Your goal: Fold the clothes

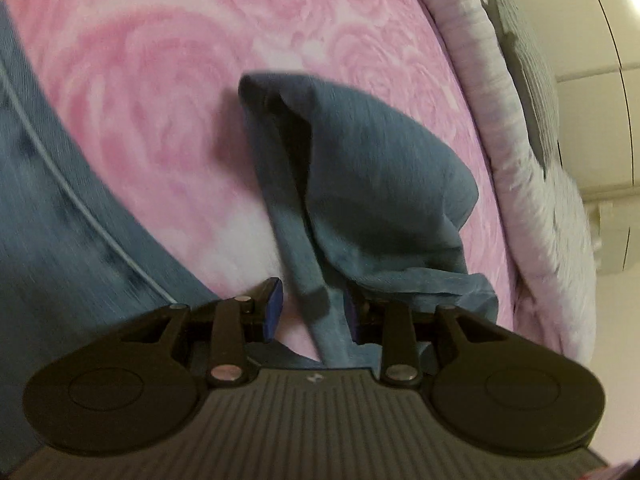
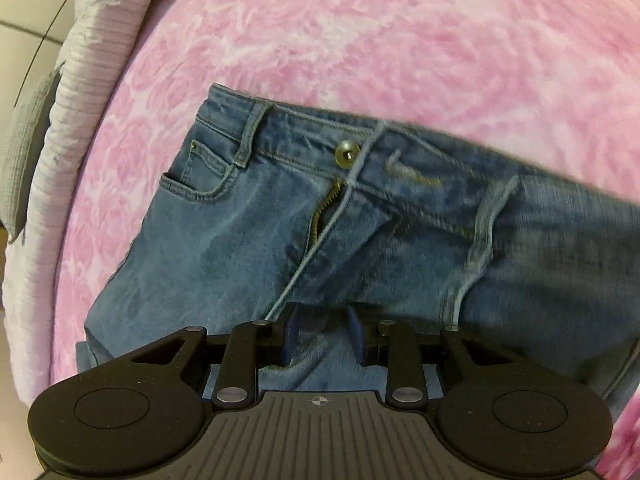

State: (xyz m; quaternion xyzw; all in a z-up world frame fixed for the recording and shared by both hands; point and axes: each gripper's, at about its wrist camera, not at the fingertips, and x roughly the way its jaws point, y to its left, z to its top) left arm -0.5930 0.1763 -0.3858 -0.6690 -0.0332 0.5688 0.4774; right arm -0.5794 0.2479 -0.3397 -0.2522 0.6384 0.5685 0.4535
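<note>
L gripper (image 1: 312,312) jaws gaping, limp blue cloth strip (image 1: 320,304) draping between pads, unpinched. R gripper (image 2: 323,334) jaws parted, hovering over stiff denim jeans (image 2: 280,240); fuzzy pink rose-embossed blanket (image 2: 400,40) underneath.

A pink rose-patterned blanket (image 2: 400,40) covers the bed. Along the bed's edge lies a pale lilac ribbed cover (image 1: 472,40), with a grey textured cushion (image 1: 528,80) on it, beside cream panels (image 1: 600,20).

A bed covered by a pink blanket (image 1: 168,92) with a rose pattern fills both views. Along its edge lies a pale lilac ribbed quilt (image 1: 480,60), with a grey textured cushion (image 1: 528,80) upon it. Beyond stand cream cabinet panels (image 1: 600,20) with dark seams. Lighting is soft, indoor.
</note>
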